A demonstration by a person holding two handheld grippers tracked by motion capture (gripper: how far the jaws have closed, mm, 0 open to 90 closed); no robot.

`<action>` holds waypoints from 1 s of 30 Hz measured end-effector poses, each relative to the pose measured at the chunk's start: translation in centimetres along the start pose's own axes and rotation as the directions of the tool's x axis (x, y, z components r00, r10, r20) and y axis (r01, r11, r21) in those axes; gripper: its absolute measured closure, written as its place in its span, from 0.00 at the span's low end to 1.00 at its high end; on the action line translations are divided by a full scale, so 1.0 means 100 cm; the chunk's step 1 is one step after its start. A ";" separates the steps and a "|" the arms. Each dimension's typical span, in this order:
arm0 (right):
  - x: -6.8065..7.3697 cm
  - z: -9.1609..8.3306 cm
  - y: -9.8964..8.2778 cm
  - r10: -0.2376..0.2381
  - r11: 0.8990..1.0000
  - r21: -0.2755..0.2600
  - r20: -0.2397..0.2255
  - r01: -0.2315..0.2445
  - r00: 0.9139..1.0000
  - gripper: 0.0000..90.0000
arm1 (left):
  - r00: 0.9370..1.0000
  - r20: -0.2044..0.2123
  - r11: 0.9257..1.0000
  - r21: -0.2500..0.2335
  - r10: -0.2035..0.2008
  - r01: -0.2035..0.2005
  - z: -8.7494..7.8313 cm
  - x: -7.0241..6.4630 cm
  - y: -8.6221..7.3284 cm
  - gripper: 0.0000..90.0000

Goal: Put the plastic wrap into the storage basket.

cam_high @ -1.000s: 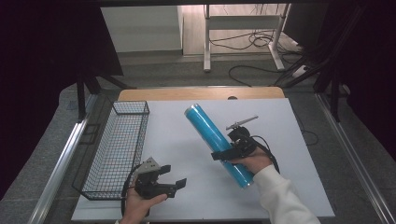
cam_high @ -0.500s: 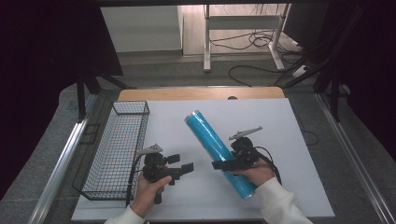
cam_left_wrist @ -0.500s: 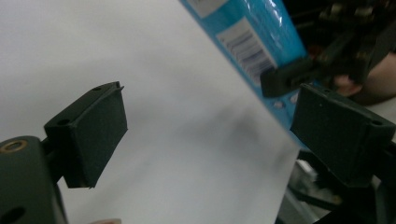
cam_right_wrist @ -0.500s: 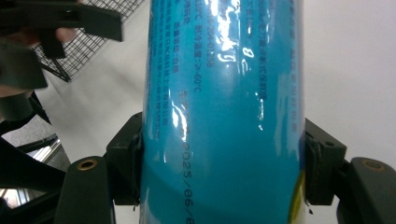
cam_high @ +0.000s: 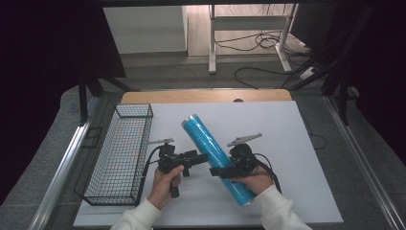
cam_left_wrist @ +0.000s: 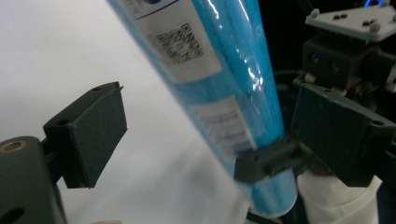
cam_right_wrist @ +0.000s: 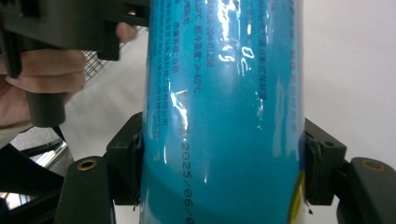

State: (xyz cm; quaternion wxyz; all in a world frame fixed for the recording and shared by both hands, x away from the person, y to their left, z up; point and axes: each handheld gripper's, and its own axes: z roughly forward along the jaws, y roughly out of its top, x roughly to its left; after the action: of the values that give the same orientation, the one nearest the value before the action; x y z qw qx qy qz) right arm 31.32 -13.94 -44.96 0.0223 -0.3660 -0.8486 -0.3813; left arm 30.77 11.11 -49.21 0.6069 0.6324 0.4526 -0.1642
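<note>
The blue roll of film point(cam_high: 218, 160) lies aslant near the middle of the white worktop point(cam_high: 297, 143), its far end pointing up and left, its near end by the person's right sleeve. The right claw point(cam_high: 216, 171) is clamped across the roll's lower half, pads pressed into the wrap on both sides. The left claw point(cam_high: 201, 156) stands spread wide; its jaws have just been opening, and the roll sits between them with the pads not pressing on it. The wire basket point(cam_high: 119, 158) stands at the worktop's left edge.

Risk, as I judge it: the glossy wrap is slippery and the roll is long, so a single hold below the middle may let the far end swing or slide out if it is lifted. The left claw, closing so near the right one, may strike its jaw.

The left claw's own view shows a barcode label point(cam_left_wrist: 184, 44) on the roll and the right claw's jaw just beside it. The right claw's view shows printed date text point(cam_right_wrist: 184, 182) and the wrap dented at the pads. The high view gives the basket's place.
</note>
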 end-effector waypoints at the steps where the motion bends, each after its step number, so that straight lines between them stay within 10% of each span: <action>1: 0.001 0.001 0.000 -0.004 1.000 -0.003 0.003 0.004 1.000 0.35 | 1.000 -0.002 1.000 0.003 -0.003 0.003 0.002 0.000 0.000 0.12; 15: 0.012 0.013 -0.002 -0.018 1.000 -0.013 0.008 0.018 1.000 0.35 | 0.997 0.035 0.998 0.015 -0.068 0.067 0.011 0.005 0.005 0.25; 20: 0.013 0.015 -0.002 -0.025 0.999 -0.023 0.018 0.026 1.000 0.35 | 0.983 0.094 0.987 0.001 -0.160 0.161 0.007 0.012 0.008 0.32; 30: 0.018 0.011 0.000 -0.038 0.998 -0.053 0.008 0.038 0.999 0.35 | 0.975 0.131 0.983 -0.014 -0.178 0.182 0.000 0.007 0.014 0.36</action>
State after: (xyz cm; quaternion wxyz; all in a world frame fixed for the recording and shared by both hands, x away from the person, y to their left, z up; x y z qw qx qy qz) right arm 30.28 -12.12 -45.12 0.0024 -0.3514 -0.8450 -0.4031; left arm 32.24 11.56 -48.89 0.6257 0.5689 0.4698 -0.2534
